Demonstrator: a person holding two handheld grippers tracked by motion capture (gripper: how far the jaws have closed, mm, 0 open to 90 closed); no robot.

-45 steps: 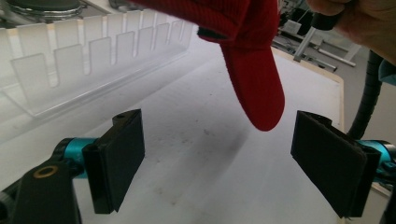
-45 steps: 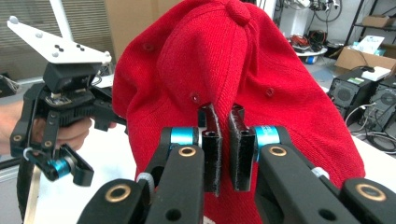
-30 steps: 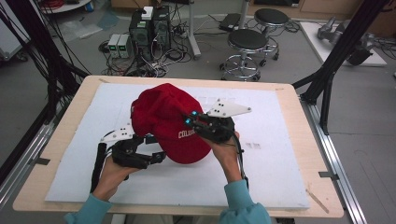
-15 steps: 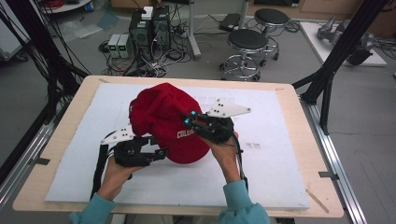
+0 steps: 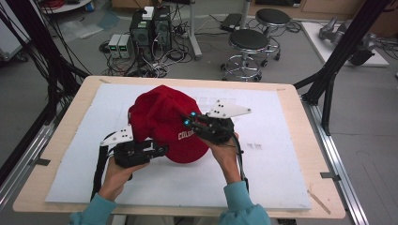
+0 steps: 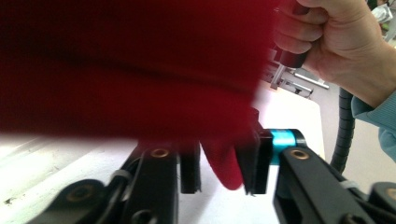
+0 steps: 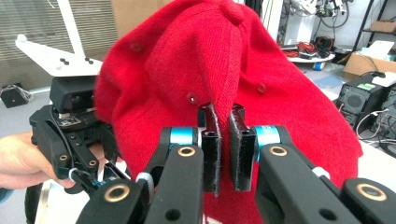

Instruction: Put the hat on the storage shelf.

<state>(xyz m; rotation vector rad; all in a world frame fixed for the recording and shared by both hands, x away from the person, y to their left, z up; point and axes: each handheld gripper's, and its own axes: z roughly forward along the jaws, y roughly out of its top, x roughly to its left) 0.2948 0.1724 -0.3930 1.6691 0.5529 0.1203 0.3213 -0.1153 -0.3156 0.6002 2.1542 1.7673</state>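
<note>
Above the white mat (image 5: pixel 281 183), in the high view, a red cap (image 5: pixel 162 117) is held off the surface between two grippers. The left gripper (image 5: pixel 157 151) meets its lower edge from the left; the right gripper (image 5: pixel 190 119) is pinched into the crown fabric just above the white lettering. The crown sags where unsupported, so a soft, light, knit cloth is judged; the curved brim looks stiffer.

Left gripper view: a fold of the cap's (image 6: pixel 140 65) edge hangs between the jaws. These have just been closing, and the fold (image 6: pixel 224 163) lies against the right pad, with a narrow gap on the other side; a full clamp cannot be told. The edge band is judged the better hold here.

Right gripper view: the jaws are nearly together, with a ridge of cap (image 7: pixel 261 107) fabric nipped between the pads (image 7: pixel 212 140). Slip is judged unlikely on knit, though stretching is possible.
</note>
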